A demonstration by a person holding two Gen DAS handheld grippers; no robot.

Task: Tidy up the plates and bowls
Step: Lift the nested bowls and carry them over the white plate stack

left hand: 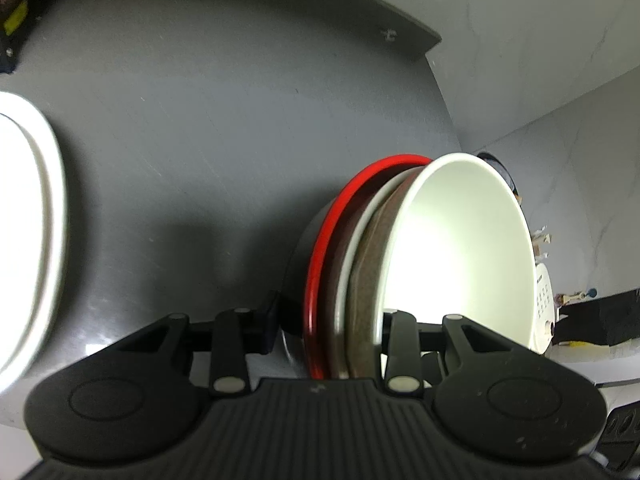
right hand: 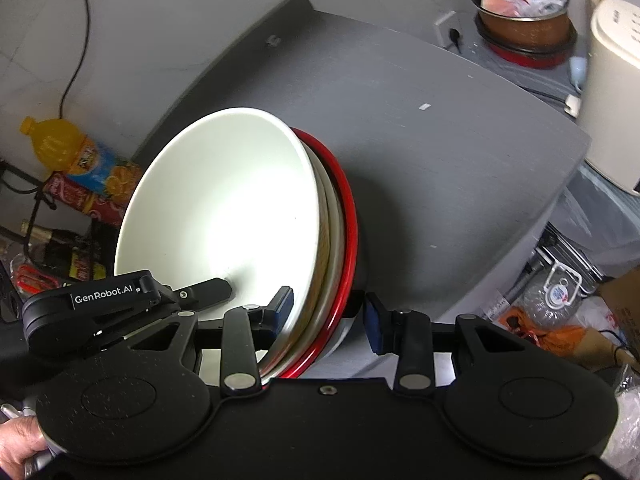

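One nested stack of bowls [left hand: 400,264] stands on edge above the grey table [left hand: 200,120], held between both grippers; four rims can be counted in it: a white bowl [right hand: 216,200] innermost, a brown speckled one [left hand: 366,272], another white rim, and a red rim [right hand: 349,216] outermost; the left gripper [left hand: 332,332] has its fingers closed on the stack's rim; the right gripper [right hand: 328,314] straddles the rim with a visible gap at its right pad [right hand: 374,328], so whether it clamps cannot be told; one white plate stack [left hand: 28,232] is cut off at the left edge; its count is unclear; the lower rim of the bowls hides behind the gripper bodies.
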